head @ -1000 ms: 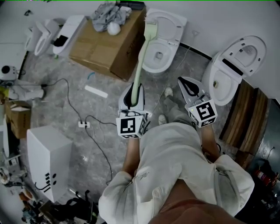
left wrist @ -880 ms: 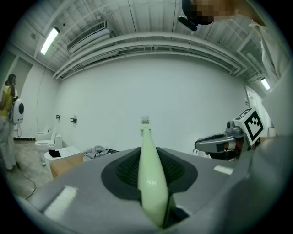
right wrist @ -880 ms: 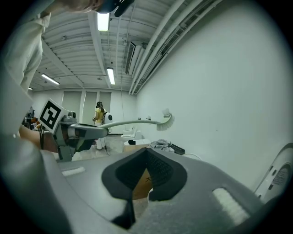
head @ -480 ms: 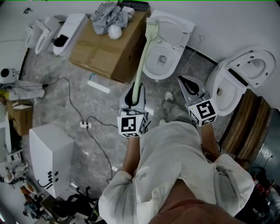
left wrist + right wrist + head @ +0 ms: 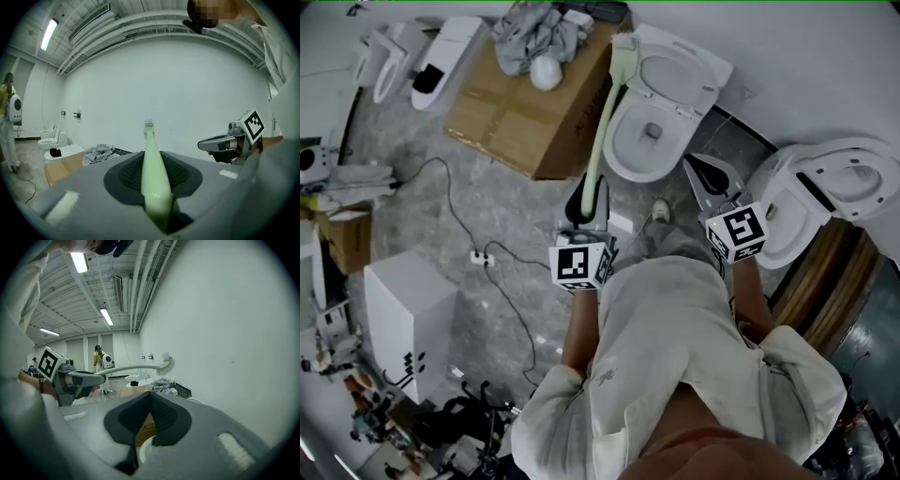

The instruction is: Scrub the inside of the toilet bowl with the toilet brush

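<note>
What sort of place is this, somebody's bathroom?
Probably not: it looks like a workshop or test hall. Several toilets stand loose on a bare floor, beside a cardboard box, with exposed ceiling pipes overhead.

The toilet bowl [image 5: 617, 141] now lies nearer the left gripper [image 5: 589, 192] (and the right gripper [image 5: 711, 173]).

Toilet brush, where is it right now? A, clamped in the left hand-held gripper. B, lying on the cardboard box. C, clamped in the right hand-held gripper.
A: in the left gripper view the left hand-held gripper has its jaws closed on the handle of the pale green toilet brush, while the right hand-held gripper has nothing between its jaws.
</note>
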{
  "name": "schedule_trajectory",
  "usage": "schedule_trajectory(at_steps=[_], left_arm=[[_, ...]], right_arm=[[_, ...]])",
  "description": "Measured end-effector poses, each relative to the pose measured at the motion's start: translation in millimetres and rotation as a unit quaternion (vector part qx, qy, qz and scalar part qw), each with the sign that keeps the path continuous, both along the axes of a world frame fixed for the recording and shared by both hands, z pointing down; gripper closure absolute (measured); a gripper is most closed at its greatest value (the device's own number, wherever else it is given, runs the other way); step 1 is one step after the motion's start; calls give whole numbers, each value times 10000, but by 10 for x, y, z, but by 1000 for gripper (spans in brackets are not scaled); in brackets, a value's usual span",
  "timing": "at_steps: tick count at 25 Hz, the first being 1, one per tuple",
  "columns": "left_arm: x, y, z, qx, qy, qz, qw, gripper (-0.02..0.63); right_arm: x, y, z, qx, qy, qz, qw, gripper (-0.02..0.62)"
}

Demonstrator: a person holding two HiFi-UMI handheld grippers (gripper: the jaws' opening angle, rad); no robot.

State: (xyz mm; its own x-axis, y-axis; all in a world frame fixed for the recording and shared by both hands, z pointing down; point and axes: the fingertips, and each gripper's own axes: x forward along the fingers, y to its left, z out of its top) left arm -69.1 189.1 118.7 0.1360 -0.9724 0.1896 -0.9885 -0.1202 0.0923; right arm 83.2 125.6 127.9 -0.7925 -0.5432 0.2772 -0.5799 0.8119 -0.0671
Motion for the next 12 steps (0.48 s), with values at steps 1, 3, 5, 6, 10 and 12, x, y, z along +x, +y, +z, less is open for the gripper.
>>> schedule_trajectory(at_steps=[1, 3, 5, 6, 10, 12], left_arm=[[5, -76, 21, -29, 7, -10, 10000, 492], [3, -217, 71, -97, 25, -19, 9999, 492], [-14, -340, 153, -193, 34, -17, 9998, 492], [-27, -396, 206, -256, 29, -12, 9997, 492], [-72, -563, 436, -530, 4, 58, 9986, 492], [-98, -601, 558, -662, 28, 114, 9977, 492]], right_arm=[[1, -90, 26, -51, 2, -20, 10000, 592], [-8, -251, 90, -151, 12, -51, 9999, 592], [-20, -382, 175, -255, 34, -66, 9996, 592], [-27, -441, 224, -309, 46, -68, 9995, 592], [-26, -614, 441, -554, 112, -31, 9984, 592], [-19, -651, 578, -696, 182, 6, 9974, 592]])
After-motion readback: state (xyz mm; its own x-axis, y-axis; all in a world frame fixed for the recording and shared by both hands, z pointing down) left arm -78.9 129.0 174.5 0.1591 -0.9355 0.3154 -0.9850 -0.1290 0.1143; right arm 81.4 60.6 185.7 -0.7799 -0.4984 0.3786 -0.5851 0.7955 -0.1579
